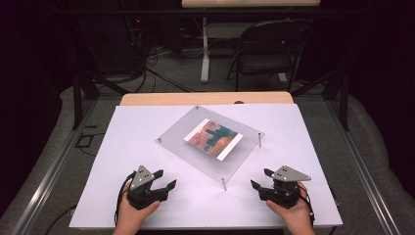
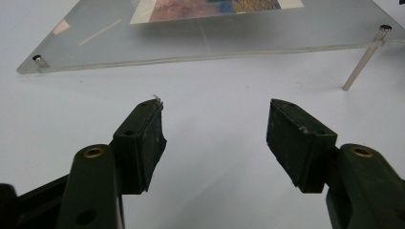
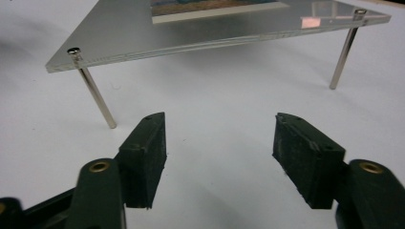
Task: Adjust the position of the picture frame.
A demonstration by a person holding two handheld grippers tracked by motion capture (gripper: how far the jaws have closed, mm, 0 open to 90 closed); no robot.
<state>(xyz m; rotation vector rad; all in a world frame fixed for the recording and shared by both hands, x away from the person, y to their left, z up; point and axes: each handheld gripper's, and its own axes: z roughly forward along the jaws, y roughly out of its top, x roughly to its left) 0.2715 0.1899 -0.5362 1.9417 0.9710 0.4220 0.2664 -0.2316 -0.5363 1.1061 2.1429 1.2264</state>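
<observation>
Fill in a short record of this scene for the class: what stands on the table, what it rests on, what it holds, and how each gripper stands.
surface: white sheet on the table
main thing: clear plate, raised on thin metal legs
inside it: colourful picture with a white border
left gripper: open, holds nothing, short of the plate
right gripper: open, holds nothing, short of the plate
behind the table: folding chair

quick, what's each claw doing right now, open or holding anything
Left claw: open, nothing between its jaws, short of the clear panel.
Right claw: open, holding nothing.
</observation>
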